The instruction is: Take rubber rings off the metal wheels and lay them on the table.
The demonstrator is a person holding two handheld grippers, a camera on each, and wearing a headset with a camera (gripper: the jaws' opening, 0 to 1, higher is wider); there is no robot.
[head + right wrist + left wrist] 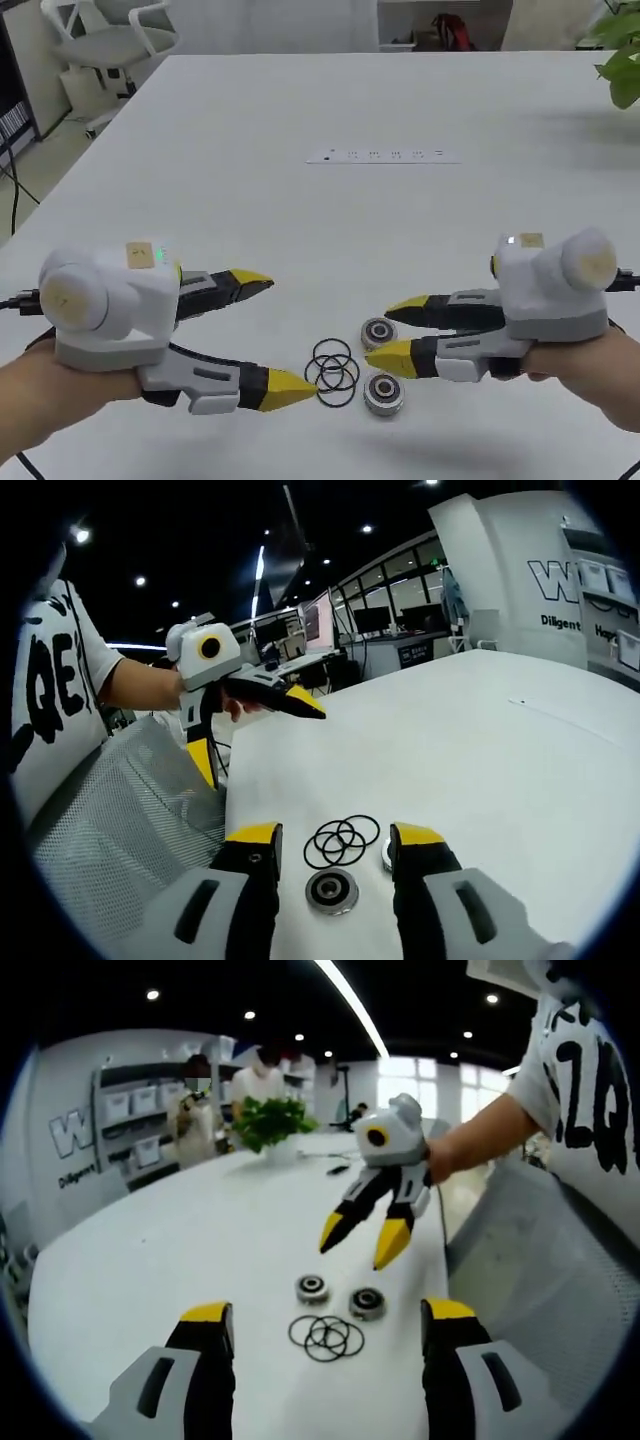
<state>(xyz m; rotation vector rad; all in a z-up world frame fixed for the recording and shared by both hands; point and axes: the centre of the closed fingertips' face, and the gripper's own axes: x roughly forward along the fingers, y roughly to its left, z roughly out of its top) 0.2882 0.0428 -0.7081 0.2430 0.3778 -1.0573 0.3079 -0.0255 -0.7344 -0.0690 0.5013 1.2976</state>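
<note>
Two small metal wheels (378, 332) (384, 392) lie flat on the white table (330, 220), near its front edge. Beside them, to the left, lies a cluster of several thin black rubber rings (335, 372), overlapping one another. My left gripper (285, 335) hovers left of the rings, open and holding nothing. My right gripper (382, 330) is open too, its yellow tips right by the far wheel. In the left gripper view the rings (327, 1336) and both wheels (312, 1288) (367, 1303) lie just ahead. In the right gripper view one wheel (332, 890) sits between the jaws, below the rings (342, 842).
A flush socket strip (383, 156) sits mid-table. White office chairs (110, 40) stand beyond the far left corner, and a green plant (625, 60) reaches in at the far right. A grey mesh chair (130, 810) stands close to the table's near edge.
</note>
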